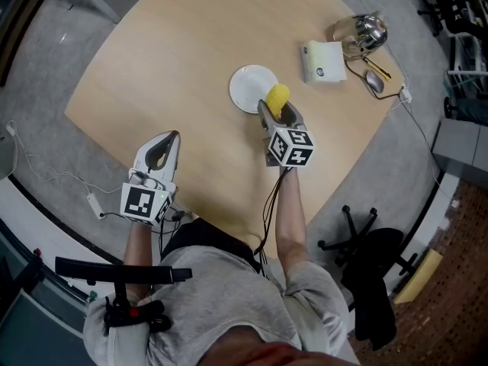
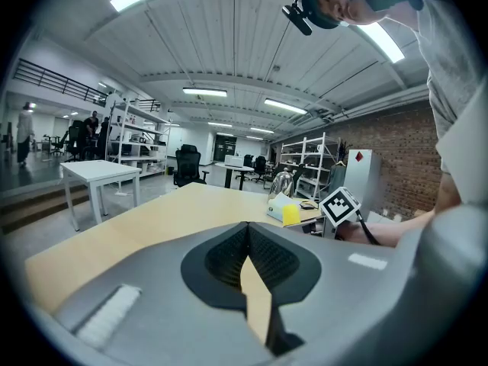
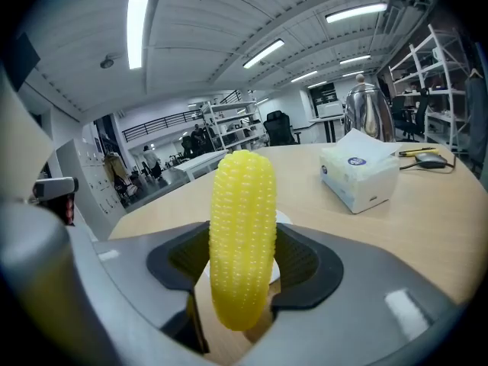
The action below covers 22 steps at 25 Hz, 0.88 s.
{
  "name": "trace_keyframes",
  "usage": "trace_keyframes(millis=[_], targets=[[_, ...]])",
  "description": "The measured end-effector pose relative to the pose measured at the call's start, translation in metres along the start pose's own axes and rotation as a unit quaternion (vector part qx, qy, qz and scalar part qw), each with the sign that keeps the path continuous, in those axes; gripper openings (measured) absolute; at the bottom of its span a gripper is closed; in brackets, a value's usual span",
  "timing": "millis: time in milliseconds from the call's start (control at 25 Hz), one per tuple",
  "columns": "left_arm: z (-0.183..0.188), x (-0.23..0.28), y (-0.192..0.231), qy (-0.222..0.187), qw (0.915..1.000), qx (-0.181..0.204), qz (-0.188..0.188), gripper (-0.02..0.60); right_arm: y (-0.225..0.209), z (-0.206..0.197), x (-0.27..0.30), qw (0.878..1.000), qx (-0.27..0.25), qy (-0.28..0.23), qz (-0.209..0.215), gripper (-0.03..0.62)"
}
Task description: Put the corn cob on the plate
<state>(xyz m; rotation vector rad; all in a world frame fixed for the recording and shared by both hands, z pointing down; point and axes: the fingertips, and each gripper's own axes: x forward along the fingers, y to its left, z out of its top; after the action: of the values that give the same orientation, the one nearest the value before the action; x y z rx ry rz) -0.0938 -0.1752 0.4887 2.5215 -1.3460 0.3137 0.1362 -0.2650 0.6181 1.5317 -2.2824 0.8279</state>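
A yellow corn cob (image 1: 277,97) (image 3: 242,235) stands upright between the jaws of my right gripper (image 1: 279,111) (image 3: 242,273), which is shut on it. It hangs at the near right rim of a small white plate (image 1: 250,87) (image 3: 284,218) on the wooden table (image 1: 191,67). My left gripper (image 1: 162,155) (image 2: 245,248) is at the table's near edge, well left of the plate, its jaws shut with nothing between them. The corn shows far off as a yellow patch (image 2: 290,214) in the left gripper view.
A white tissue box (image 1: 322,60) (image 3: 358,175) lies right of the plate. Behind it are a steel kettle (image 1: 364,30) (image 3: 366,115), a spoon (image 1: 373,80) and a cable. An office chair (image 1: 374,265) stands on the floor at the right.
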Motion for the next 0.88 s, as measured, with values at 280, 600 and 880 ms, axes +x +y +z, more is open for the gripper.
trace_keyframes(millis=[280,600,880], targets=[[-0.001,0.003,0.001,0.002,1.0,-0.003,0.001,0.02,-0.005,-0.003,0.015,1.0,0.011,0.017,0.0,0.255],[-0.011,0.013,0.01,0.006,0.9999,-0.008,0.0,0.02,-0.012,-0.006,0.034,0.999,0.019,0.026,-0.003,0.255],[-0.012,0.012,0.009,0.008,0.9999,-0.009,0.0,0.02,-0.015,-0.005,0.04,0.999,0.03,0.033,-0.008,0.255]])
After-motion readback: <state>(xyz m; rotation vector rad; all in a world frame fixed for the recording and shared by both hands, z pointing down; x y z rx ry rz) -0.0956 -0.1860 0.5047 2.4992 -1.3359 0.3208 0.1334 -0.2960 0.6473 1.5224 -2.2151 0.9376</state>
